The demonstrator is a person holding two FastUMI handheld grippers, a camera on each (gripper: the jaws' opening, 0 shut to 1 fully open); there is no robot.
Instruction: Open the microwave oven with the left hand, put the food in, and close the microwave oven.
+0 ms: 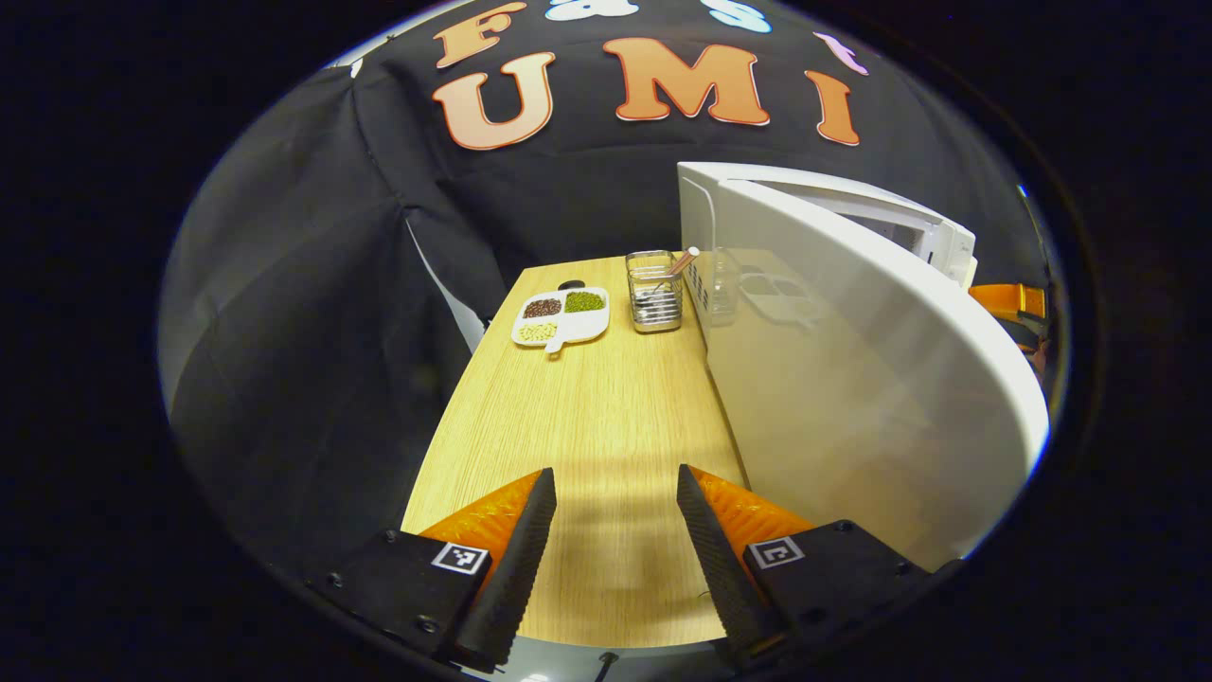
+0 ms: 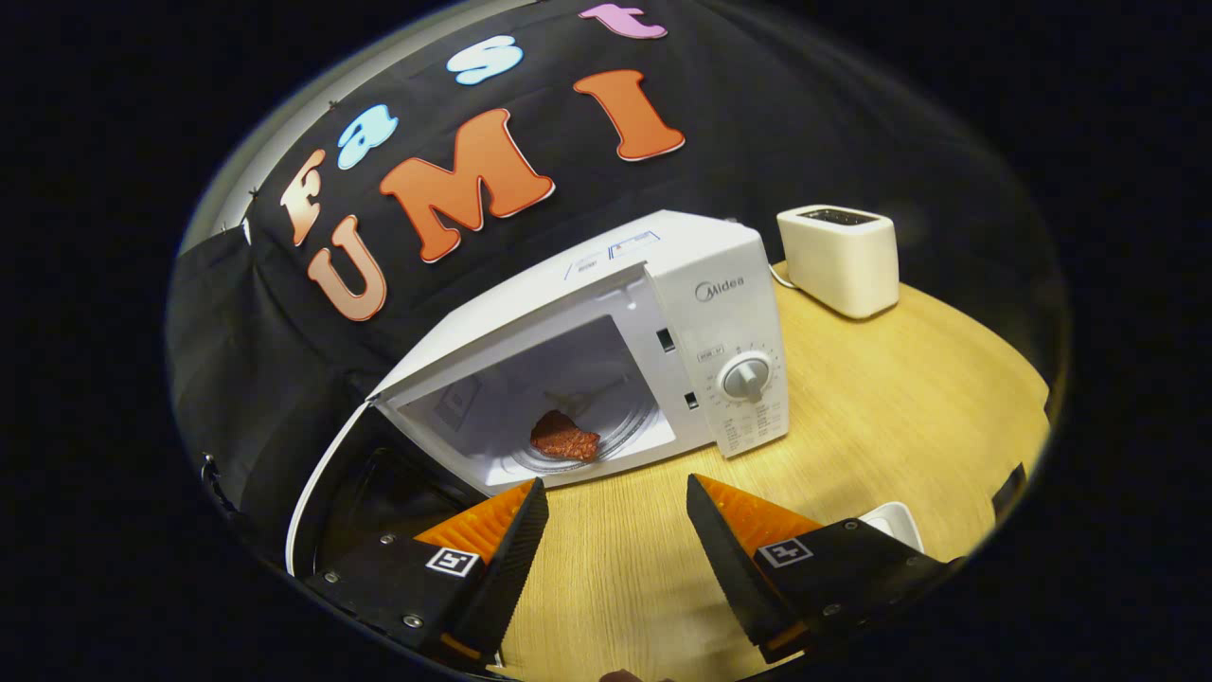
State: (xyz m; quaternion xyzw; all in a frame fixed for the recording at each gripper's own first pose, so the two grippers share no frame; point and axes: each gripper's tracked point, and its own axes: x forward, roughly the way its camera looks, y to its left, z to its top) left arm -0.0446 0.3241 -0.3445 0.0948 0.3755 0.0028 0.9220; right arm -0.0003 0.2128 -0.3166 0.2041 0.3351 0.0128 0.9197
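The white microwave oven [image 2: 720, 322] stands on the wooden table with its door [image 2: 322, 493] swung wide open to the left. A reddish-brown piece of food [image 2: 564, 439] lies on the glass turntable inside. My right gripper [image 2: 615, 516] is open in front of the cavity, holding nothing. In the left gripper view the outer face of the open door [image 1: 852, 379] fills the right side, with the oven body [image 1: 852, 204] behind it. My left gripper [image 1: 615, 507] hovers open over the table beside the door, not touching it.
A white divided dish of beans [image 1: 561, 317] and a wire holder with a utensil [image 1: 655, 289] stand at the table's far end. A cream toaster [image 2: 841, 258] stands right of the oven. A white dish rim [image 2: 895, 521] shows by my right finger. The other gripper's orange part [image 1: 1013, 303] peeks past the door.
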